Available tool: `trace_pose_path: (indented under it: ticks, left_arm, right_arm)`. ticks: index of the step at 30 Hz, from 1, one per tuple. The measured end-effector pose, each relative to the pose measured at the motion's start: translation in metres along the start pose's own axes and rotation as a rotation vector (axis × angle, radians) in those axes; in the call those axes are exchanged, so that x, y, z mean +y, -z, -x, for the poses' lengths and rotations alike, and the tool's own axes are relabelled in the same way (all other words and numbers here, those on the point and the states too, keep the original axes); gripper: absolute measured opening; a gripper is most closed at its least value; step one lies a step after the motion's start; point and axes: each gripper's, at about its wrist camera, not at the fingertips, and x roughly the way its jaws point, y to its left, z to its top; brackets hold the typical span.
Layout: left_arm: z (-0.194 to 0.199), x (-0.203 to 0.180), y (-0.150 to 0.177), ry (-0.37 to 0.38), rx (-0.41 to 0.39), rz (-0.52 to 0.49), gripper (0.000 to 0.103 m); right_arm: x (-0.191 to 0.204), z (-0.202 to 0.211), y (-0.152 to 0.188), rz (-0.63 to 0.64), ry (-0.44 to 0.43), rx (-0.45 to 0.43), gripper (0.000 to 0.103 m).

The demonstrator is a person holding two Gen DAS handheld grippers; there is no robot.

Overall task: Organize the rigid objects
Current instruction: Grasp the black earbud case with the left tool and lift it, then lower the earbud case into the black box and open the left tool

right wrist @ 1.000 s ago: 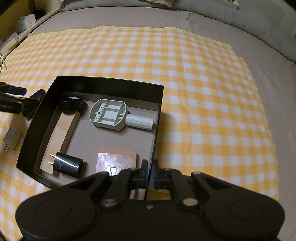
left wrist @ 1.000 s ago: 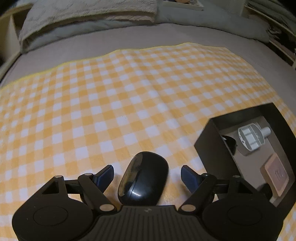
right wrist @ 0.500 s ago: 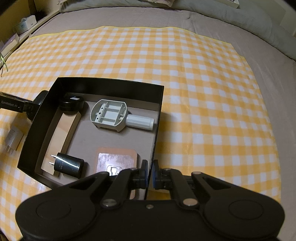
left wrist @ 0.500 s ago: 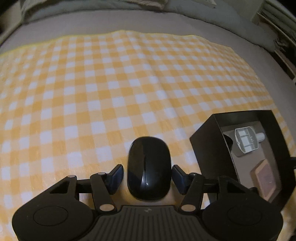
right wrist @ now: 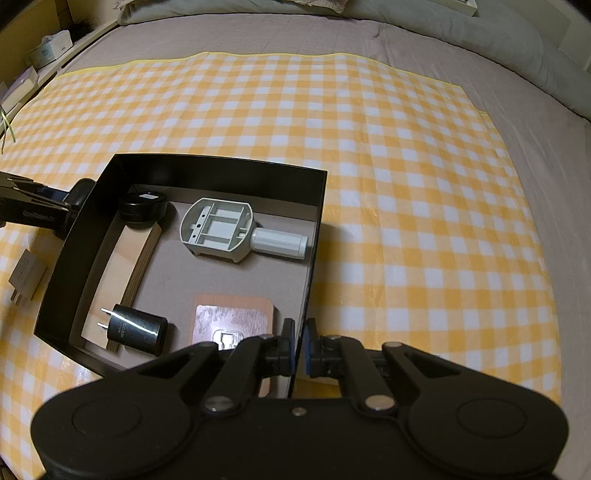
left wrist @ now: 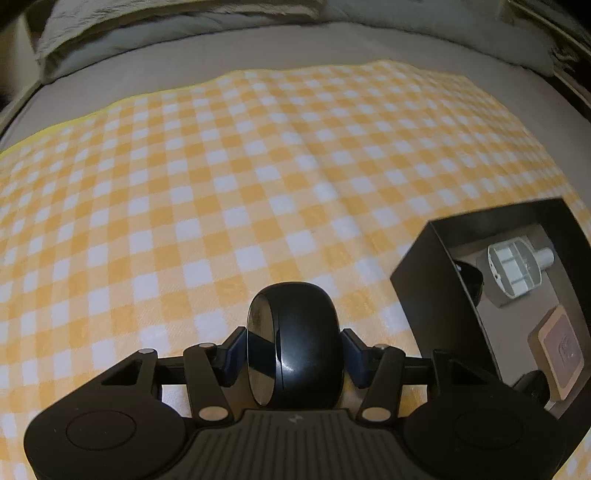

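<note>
A yellow-and-white checked cloth (right wrist: 369, 155) lies spread over a bed with a grey cover (right wrist: 258, 37), its far hem well short of the head of the bed. Grey pillows or folded bedding (right wrist: 498, 33) lie along the bed's far edge. Beyond the bed's left edge, on a shelf or ledge, stands what may be a tissue box (right wrist: 50, 46), too blurred to tell.

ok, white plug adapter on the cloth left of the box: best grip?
Pinch the white plug adapter across its flat body, from above, tongs clear of the prongs at its near end. It lies flat beside the black box wall, so stay clear of that.
</note>
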Motion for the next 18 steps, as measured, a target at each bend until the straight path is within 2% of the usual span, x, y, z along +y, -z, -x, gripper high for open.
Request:
trace_pose_path:
  ticks: [6,10,16,18]
  left_arm:
    - [0.031,0.012,0.002,0.002,-0.11,0.066,0.055]
    - [0.055,0.007,0.001,0.025,-0.182,0.044,0.055]
    - [0.095,-0.018,-0.007,0.125,-0.304,0.012,0.054]
    - [0.102,-0.032,-0.01,0.162,-0.323,-0.015,0.055]
  right_arm:
    - [0.0,0.0,0.0,-0.005,-0.001,0.0,0.005]
    - [0.0,0.0,0.0,-0.009,-0.004,0.0,0.005]
    - [0.0,0.006,0.0,-0.02,-0.011,-0.012,0.005]
    - [-0.001,0.009,0.001,-0.03,-0.018,-0.019,0.005]
